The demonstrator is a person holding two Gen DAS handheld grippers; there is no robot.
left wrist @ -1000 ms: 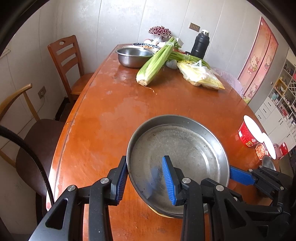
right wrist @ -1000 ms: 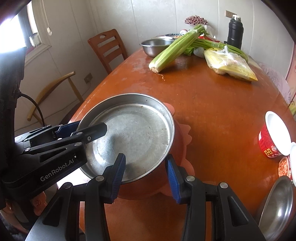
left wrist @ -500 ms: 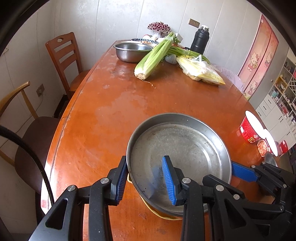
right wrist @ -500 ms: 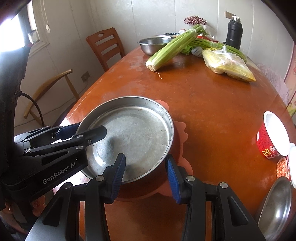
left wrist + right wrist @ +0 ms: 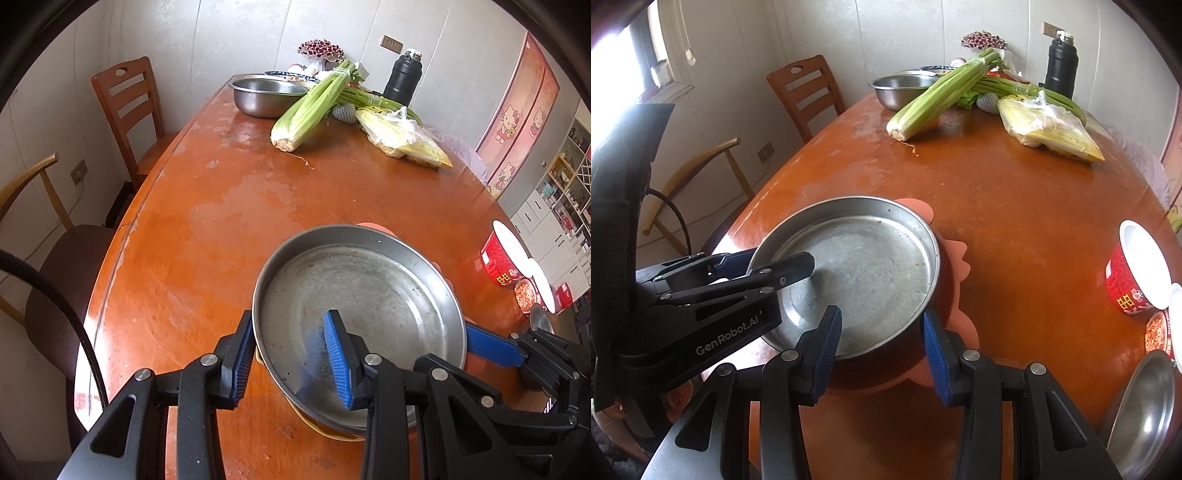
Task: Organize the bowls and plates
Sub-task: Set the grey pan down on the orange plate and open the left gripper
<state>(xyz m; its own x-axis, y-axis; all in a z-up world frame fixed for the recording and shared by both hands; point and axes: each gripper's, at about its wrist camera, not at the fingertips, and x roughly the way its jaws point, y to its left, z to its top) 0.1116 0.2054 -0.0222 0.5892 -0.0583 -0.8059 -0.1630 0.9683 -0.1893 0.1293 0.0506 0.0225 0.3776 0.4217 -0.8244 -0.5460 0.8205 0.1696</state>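
Left wrist view: the left gripper [image 5: 291, 360] straddles the steel plate's [image 5: 365, 295] near rim, closed on it — right wrist view: the right gripper [image 5: 882, 349] clamps the opposite edge, probably to keep the plate level over the orange mat [image 5: 955, 258] on the table [image 5: 1015, 206].

White lettering "GenRobot.AI" runs along the black body of the left gripper [image 5: 750, 269]. Characters printed on the red paper cup [image 5: 1126, 284] with the white lid are illegible.
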